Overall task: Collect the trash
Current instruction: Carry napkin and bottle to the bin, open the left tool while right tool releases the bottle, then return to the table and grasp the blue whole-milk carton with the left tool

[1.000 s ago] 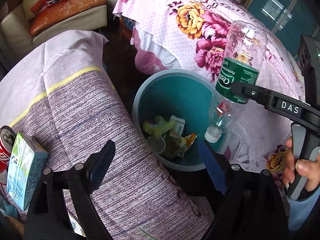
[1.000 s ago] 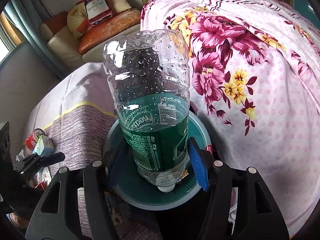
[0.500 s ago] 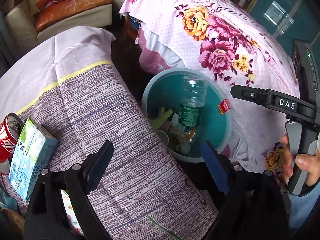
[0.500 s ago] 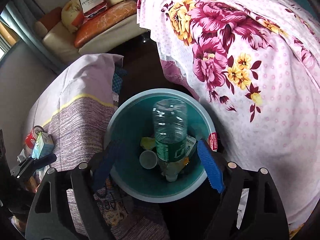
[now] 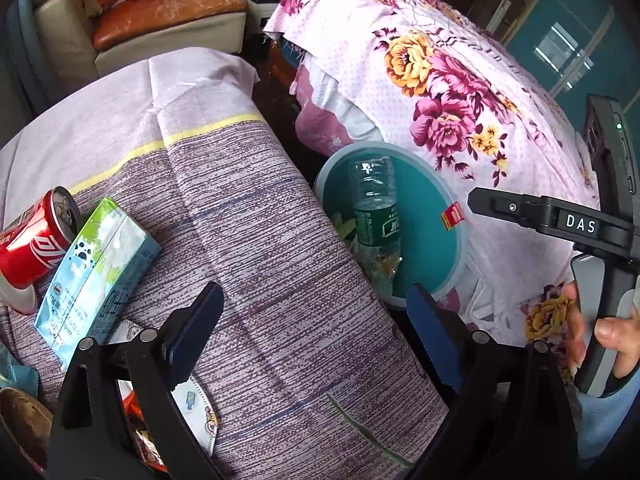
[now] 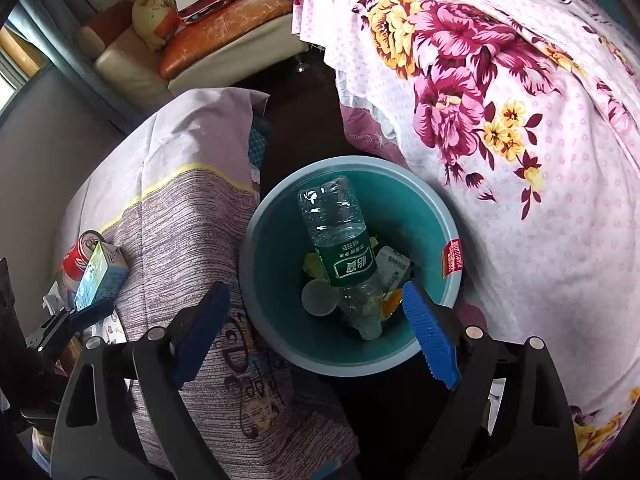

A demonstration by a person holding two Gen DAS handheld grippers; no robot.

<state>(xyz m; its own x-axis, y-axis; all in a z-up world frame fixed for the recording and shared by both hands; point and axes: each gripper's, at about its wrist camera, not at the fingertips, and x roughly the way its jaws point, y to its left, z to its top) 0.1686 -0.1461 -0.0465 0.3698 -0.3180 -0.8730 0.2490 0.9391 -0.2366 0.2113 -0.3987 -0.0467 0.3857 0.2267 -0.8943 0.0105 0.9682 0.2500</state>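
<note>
With both tools opening empty, bottle (image 6: 340, 240) lies in bin (image 6: 436, 208).

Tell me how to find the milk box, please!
Look at the table with the purple striped cloth, beside the teal bin. Near its left edge lies the milk carton, flat on its side, right next to a red soda can. It is the only boxy thing there, pale blue and green with white splashes.
</note>
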